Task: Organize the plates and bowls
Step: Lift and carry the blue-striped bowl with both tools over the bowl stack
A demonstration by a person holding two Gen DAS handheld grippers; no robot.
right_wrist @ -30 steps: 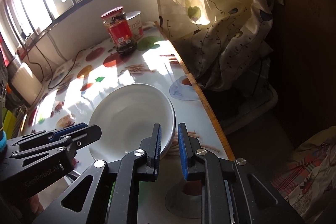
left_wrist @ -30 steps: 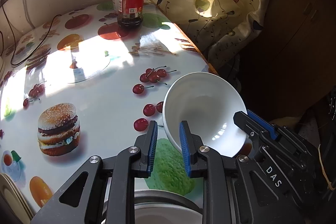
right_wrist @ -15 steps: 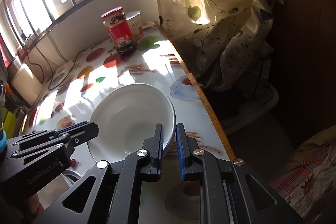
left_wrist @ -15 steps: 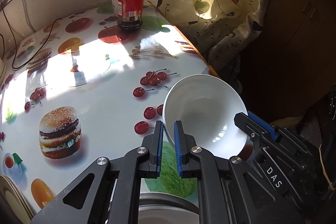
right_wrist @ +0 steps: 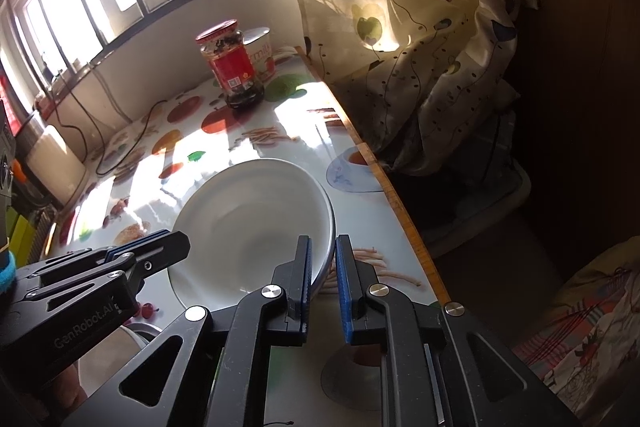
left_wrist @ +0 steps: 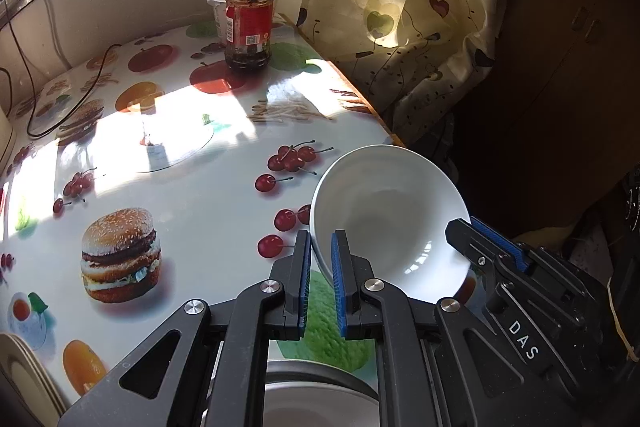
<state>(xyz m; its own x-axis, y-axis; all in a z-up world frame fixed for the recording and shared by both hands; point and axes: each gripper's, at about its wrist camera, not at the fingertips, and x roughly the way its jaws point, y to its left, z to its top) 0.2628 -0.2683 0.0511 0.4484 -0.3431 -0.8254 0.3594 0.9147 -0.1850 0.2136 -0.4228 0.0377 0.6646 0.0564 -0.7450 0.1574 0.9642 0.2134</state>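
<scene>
Right up close, the left claw (left_wrist: 321,259) is clamped on the near-left rim of the white bowl (left_wrist: 390,223), blue pads pinching the edge with only the rim's thickness between them. On the other side, the right claw (right_wrist: 322,263) grips the bowl's right rim the same way, pads nearly together on the thin edge. So the bowl hangs between both claws, tilted, its open side turned up and toward the left claw's camera, over the right part of the desk (left_wrist: 192,203) near its edge.

Just under the left claw, at the bottom of its view, the rim of another white dish (left_wrist: 320,393) peeks out, mostly hidden. At the far left corner a stack of plates (left_wrist: 24,371) shows just its edges.

Further out, the desk's fruit-and-burger cover lies in bright sun. A black cable (left_wrist: 60,107) trails along the left side. At the back stands a jar (left_wrist: 249,19) with a red label, a white tub (left_wrist: 218,13) just behind it. Beyond hangs a curtain (left_wrist: 400,11) with hearts.
</scene>
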